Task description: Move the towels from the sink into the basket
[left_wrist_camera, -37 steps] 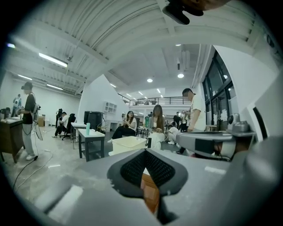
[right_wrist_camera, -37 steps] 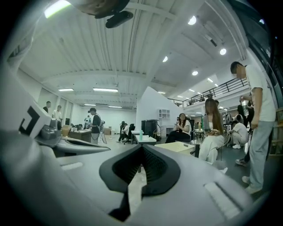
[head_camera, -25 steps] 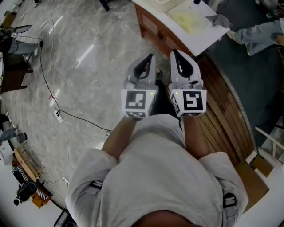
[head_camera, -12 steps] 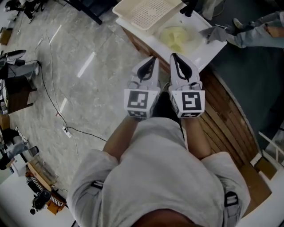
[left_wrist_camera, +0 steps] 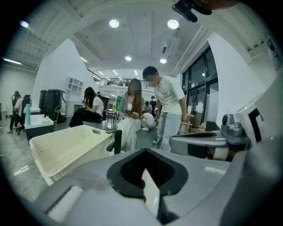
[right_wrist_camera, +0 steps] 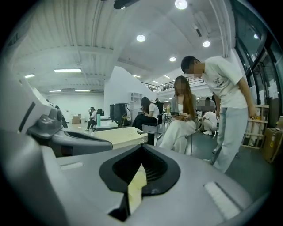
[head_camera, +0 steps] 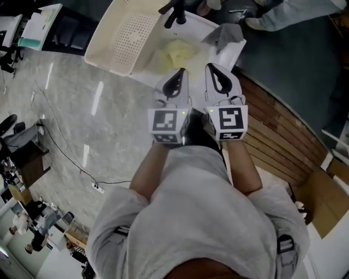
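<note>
A pale yellow towel (head_camera: pixel 177 52) lies in the white sink (head_camera: pixel 237 52), below the black faucet (head_camera: pixel 173 13). A grey towel (head_camera: pixel 226 34) is draped over the sink's right rim. The cream perforated basket (head_camera: pixel 128 38) stands to the left of the sink; it also shows in the left gripper view (left_wrist_camera: pixel 66 148) and the right gripper view (right_wrist_camera: pixel 121 134). My left gripper (head_camera: pixel 181 73) and right gripper (head_camera: pixel 211 69) are held side by side just short of the sink, both shut and empty. Their jaws (left_wrist_camera: pixel 146 176) (right_wrist_camera: pixel 137 183) point over the sink.
A curved wooden platform (head_camera: pixel 278 136) runs along the right, with a cardboard box (head_camera: pixel 327 201) beyond it. Cables (head_camera: pixel 71 158) trail over the marble floor at left. Beyond the sink a person stands (right_wrist_camera: pixel 225 101) and others sit (left_wrist_camera: pixel 130 114).
Both grippers have come closer to the sink, still side by side and shut. The basket and the yellow towel have come fully into the head view.
</note>
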`<state>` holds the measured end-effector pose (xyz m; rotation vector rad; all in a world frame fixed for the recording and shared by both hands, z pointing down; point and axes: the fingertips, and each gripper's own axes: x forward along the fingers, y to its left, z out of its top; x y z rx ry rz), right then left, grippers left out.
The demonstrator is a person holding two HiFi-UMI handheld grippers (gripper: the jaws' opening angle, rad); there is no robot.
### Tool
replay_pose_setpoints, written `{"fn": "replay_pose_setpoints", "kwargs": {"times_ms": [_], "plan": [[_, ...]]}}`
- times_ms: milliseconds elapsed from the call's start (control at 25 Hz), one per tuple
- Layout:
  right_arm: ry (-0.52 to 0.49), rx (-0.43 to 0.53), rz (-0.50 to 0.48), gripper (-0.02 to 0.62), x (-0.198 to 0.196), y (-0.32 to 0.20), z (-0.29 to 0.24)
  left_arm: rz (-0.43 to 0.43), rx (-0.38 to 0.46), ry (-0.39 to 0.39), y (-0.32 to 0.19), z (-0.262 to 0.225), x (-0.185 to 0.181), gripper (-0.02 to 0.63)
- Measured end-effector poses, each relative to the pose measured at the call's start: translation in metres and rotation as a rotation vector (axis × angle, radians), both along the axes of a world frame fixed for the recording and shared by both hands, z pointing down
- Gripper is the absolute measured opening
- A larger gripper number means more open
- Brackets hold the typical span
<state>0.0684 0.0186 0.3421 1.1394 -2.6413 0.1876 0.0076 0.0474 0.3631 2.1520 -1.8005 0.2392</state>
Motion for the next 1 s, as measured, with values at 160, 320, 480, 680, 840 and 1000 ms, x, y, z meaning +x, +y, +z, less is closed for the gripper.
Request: {"fn": "replay_pose_setpoints", "kwargs": {"times_ms": [160, 320, 480, 680, 840, 1000], "plan": [[0.039, -0.037, 0.073, 0.006, 0.022, -0.024, 0.021, 0.074, -0.04, 0.008, -0.024, 0.019, 0.023, 0.02], [0.057, -0.068, 0.135, 0.006, 0.033, -0.043, 0.037, 0.146, -0.071, 0.009, -0.044, 0.035, 0.035, 0.02], [0.066, -0.09, 0.181, 0.006, 0.037, -0.059, 0.049, 0.193, -0.099, 0.015, -0.062, 0.051, 0.04, 0.02], [0.087, -0.128, 0.236, 0.006, 0.039, -0.079, 0.067, 0.245, -0.137, 0.022, -0.081, 0.067, 0.04, 0.02], [0.107, -0.17, 0.266, 0.006, 0.039, -0.098, 0.084, 0.261, -0.174, 0.029, -0.096, 0.081, 0.035, 0.02], [0.129, -0.205, 0.289, 0.006, 0.04, -0.112, 0.101, 0.278, -0.203, 0.037, -0.11, 0.093, 0.031, 0.02]]}}
